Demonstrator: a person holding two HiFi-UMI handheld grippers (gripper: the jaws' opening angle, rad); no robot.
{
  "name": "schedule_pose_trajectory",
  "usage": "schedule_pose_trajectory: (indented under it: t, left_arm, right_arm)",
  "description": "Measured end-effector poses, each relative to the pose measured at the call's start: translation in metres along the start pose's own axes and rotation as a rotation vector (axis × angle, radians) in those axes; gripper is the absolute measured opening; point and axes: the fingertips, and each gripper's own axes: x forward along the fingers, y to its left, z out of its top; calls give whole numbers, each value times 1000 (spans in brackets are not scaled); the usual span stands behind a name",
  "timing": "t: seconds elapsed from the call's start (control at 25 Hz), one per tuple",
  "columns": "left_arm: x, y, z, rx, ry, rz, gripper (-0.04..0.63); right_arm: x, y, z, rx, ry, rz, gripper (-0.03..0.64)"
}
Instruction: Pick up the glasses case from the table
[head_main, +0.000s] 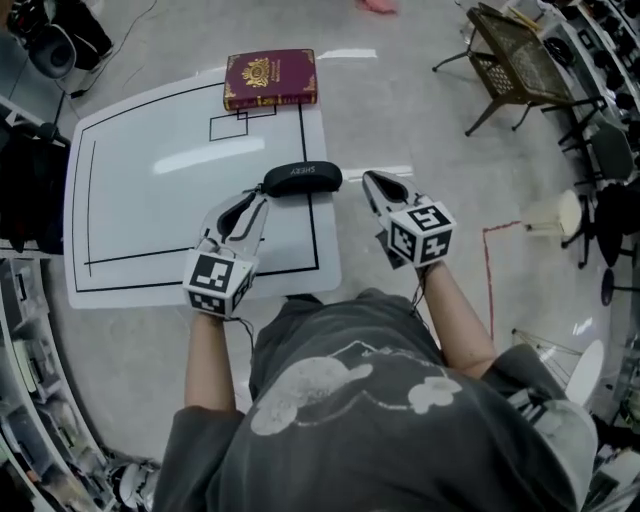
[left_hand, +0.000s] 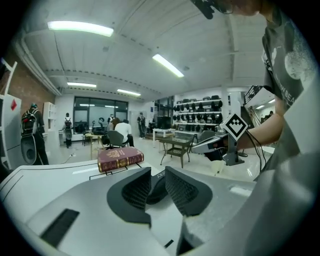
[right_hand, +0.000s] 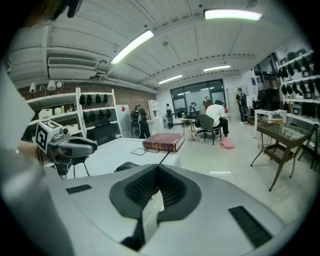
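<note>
Glasses case (head_main: 302, 178) on table (head_main: 150, 200), just ahead of left gripper (head_main: 260, 196)

Your glasses case (head_main: 302, 178) carries small white lettering on its top, apparently "SHERY", though it is too small to be sure. Beyond the case, the red book (head_main: 270, 79) bears a gold crest and gold lettering you cannot read. Nearer you than the case, your shirt (left_hand: 289, 90) shows lettering, cut off and illegible.
</note>
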Motion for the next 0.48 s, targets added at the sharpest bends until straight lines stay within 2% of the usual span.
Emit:
schedule_pose_trajectory:
  t: [0.12,0.32,0.48]
  left_arm:
    - [15,1,-2,46,25,-94,160]
    - [42,-6,-11,150,117,-251,300]
    - [61,-10,-24,266,219,-341,361]
  right_arm:
    - [0,-5,0,19,-11,-47,0]
    - [-4,-16,-6,65,-6,-123,0]
    - [-4,-19,-10,82,4,-166,0]
